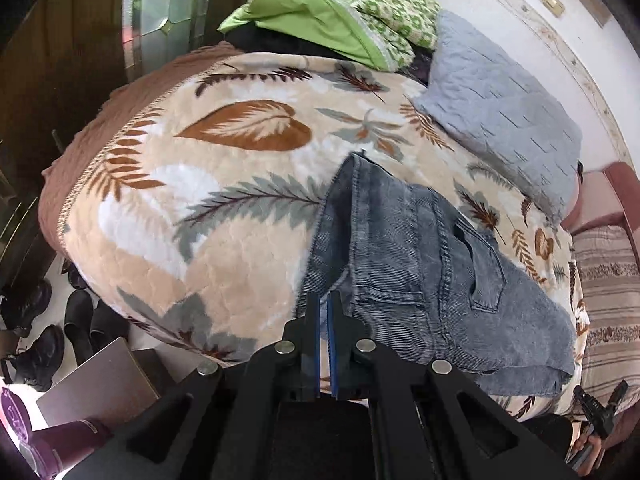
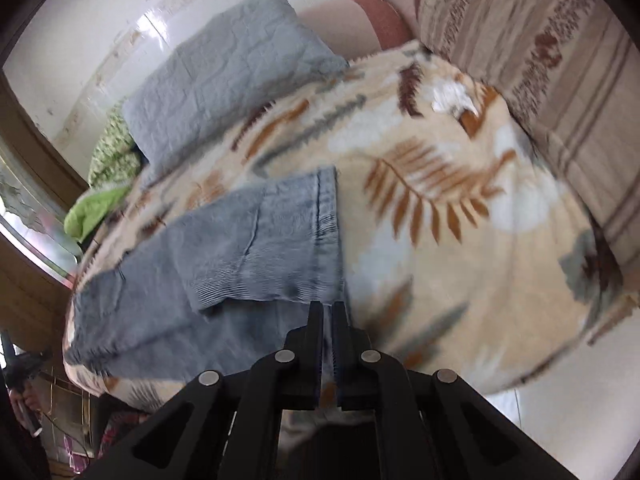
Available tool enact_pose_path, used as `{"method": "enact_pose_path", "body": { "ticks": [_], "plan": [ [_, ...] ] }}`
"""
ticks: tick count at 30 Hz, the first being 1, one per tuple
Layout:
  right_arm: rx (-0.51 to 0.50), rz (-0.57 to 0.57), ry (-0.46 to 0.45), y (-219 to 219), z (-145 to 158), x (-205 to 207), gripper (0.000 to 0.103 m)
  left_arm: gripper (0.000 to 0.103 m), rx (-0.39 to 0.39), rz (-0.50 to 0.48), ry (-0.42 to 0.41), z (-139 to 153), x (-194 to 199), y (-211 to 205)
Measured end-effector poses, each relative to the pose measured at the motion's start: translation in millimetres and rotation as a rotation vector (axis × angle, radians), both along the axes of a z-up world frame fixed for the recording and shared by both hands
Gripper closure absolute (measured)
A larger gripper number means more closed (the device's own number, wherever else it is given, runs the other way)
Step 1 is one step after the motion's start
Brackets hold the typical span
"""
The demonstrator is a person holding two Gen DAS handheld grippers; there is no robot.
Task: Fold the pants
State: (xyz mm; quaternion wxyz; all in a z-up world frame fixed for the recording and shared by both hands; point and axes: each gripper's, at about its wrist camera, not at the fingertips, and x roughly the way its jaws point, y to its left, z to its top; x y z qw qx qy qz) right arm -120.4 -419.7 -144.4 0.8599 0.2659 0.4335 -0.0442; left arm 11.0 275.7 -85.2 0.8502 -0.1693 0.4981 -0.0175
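Both grippers, left and right, pinch the grey jeans ahead; judged best lifted evenly together.

One pair of faded grey-blue denim pants lies just ahead of two black two-finger grippers, left and right. Beyond: one beige leaf-print quilted blanket, one grey quilted pillow, one lime-green folded cloth.
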Motion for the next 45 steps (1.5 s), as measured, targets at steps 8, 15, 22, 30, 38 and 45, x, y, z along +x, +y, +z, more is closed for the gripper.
{"method": "enact_pose_path", "body": {
  "ticks": [8, 15, 22, 30, 38, 45],
  "plan": [
    [0.149, -0.042, 0.009, -12.7, 13.4, -1.9, 0.094, 0.076, -0.036, -0.202, -0.07, 19.8, 0.1, -73.7],
    [0.531, 0.062, -0.07, 27.5, -6.8, 26.7, 0.086, 0.024, -0.128, -0.383, -0.029, -0.2, -28.2, -154.4],
    [0.567, 0.024, -0.075, 55.4, -40.7, 35.4, 0.041, 0.021, -0.267, -0.315, 0.092, -23.1, -25.2, -176.3],
    [0.574, -0.025, -0.09, 50.7, -55.9, 44.5, 0.041, 0.02, -0.327, -0.201, 0.207, -52.0, -4.7, -178.1],
    [0.558, -0.073, -0.182, 44.1, -50.7, 50.6, 0.042, 0.049, -0.38, -0.063, 0.282, -73.7, 21.7, -165.6],
    [0.419, -0.06, -0.138, 58.0, -46.9, 64.5, 0.081, 0.082, -0.407, -0.023, 0.249, -77.5, 29.7, -153.3]
  ]
}}
